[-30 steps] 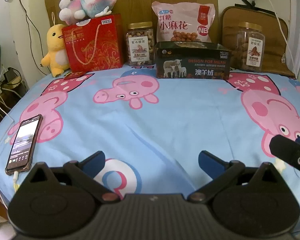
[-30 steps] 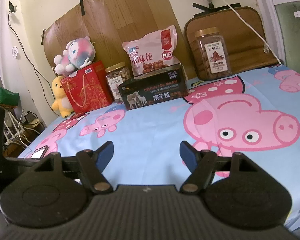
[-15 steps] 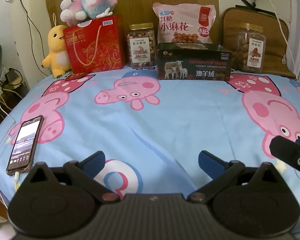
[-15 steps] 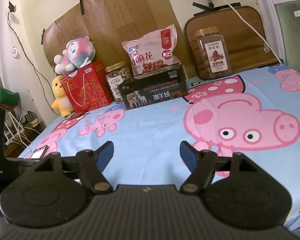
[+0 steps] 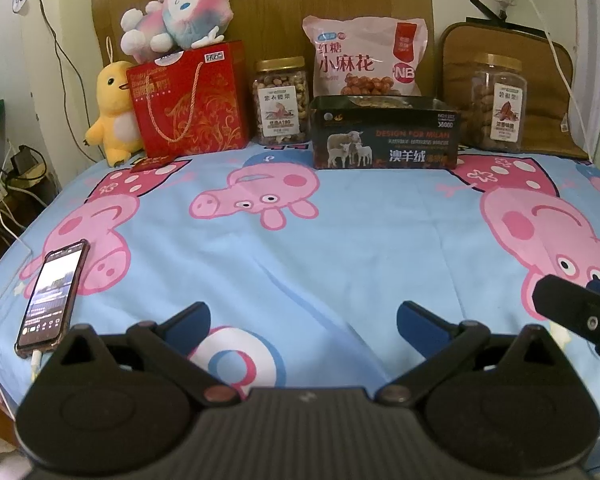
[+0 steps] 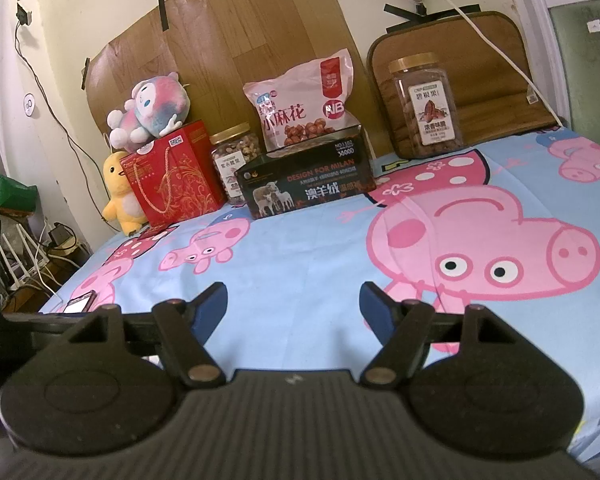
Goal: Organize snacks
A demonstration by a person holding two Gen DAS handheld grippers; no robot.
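Snacks line the far edge of the bed: a nut jar [image 5: 281,101] [image 6: 235,161], a pink snack bag [image 5: 366,62] [image 6: 302,106] leaning on the headboard behind a dark open box [image 5: 386,138] [image 6: 306,178], and a second jar [image 5: 499,102] [image 6: 426,105] at the right. My left gripper [image 5: 303,320] is open and empty, low over the near sheet. My right gripper [image 6: 293,306] is open and empty too, and part of it shows at the right edge of the left wrist view [image 5: 572,308].
A red gift bag [image 5: 190,98] with a plush toy [image 5: 178,20] on top and a yellow duck plush [image 5: 114,116] stand at the far left. A phone [image 5: 54,292] on a cable lies near the left edge. A brown cushion [image 5: 540,80] leans at the back right.
Both grippers have barely moved; the left view has shifted very slightly. Jaws stay open and nothing was touched.
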